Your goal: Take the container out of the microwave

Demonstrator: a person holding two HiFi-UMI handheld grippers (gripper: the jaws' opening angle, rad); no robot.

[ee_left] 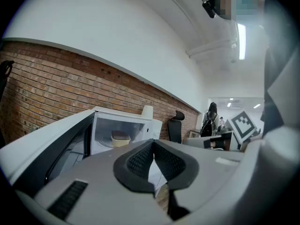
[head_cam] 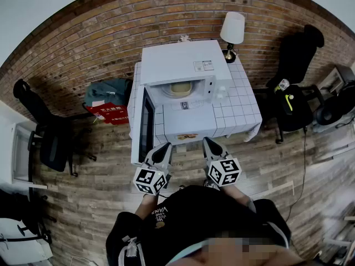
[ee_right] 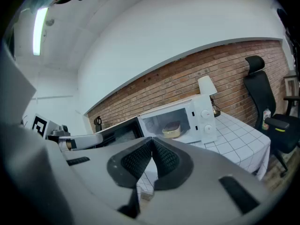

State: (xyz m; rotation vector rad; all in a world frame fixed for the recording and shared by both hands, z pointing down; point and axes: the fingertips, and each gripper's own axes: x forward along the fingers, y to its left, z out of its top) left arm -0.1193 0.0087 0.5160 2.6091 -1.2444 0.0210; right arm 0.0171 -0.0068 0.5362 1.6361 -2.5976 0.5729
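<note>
Facing open microwave (head_cam: 183, 60), container (head_cam: 179, 89) inside, top label (head_cam: 203, 66) too small to read

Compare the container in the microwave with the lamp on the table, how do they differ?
The container is low and wide; the lamp is tall and slim under a flared shade. The container sits inside the open microwave; the lamp stands out in the open on the tiled table, beside the microwave's back corner. Both are pale and stand upright.
</note>
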